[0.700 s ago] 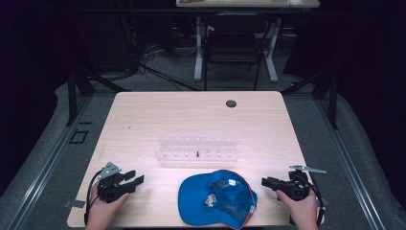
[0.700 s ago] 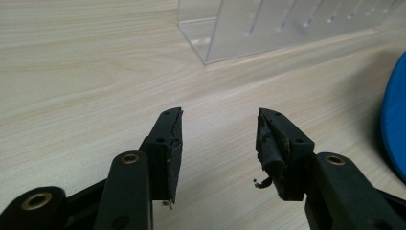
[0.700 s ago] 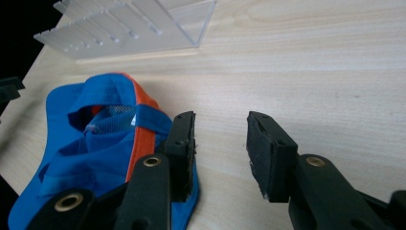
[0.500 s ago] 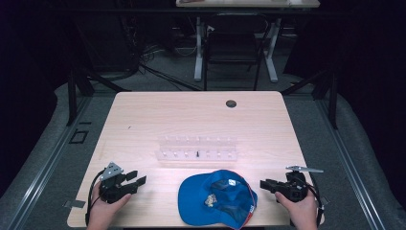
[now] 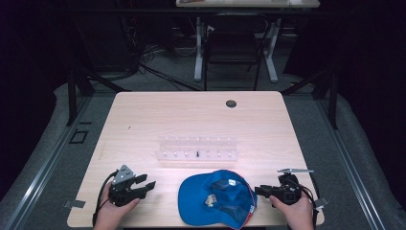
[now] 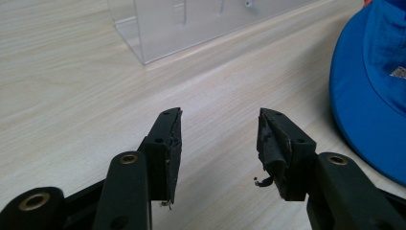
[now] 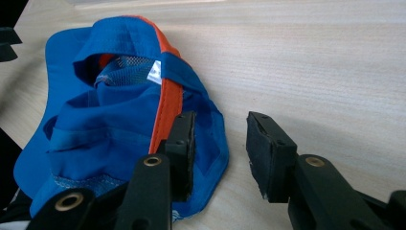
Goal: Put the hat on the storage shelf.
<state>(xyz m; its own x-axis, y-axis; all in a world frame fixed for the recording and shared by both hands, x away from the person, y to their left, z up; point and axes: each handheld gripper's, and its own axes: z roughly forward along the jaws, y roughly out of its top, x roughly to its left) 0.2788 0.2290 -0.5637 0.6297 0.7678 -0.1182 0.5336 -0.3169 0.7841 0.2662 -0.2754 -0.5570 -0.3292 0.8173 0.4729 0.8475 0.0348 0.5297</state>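
The blue cap [image 5: 218, 197] lies upside down at the lower centre of the high view, on the near edge of the bench [image 5: 143, 120], with its open underside and orange trim facing up. A clear plastic rack [image 5: 197, 148] stands just above it in the frame, apart from the cap.

The left gripper [image 5: 146, 186] sits at the lower left of the high view, near the cap's brim but not touching it. In the left gripper view its jaws are released and spread, with only bare bench between them; the brim [image 6: 368, 96] fills the right edge of that frame.

The right gripper [image 5: 258, 190] sits at the lower right of the high view, just beside the cap's rear edge. In the right gripper view [image 7: 218, 143] its jaws are apart; one pad overlaps the blue fabric [image 7: 119, 120] at the cap's edge, while the other stands over bare bench. No pinch on cloth is evident, so it reads as released.

Judgement: the step in hand is the approach, before any grasp. The next move calls for the right gripper to straddle the rear edge by the orange band and close, and for the left gripper to advance to the brim.
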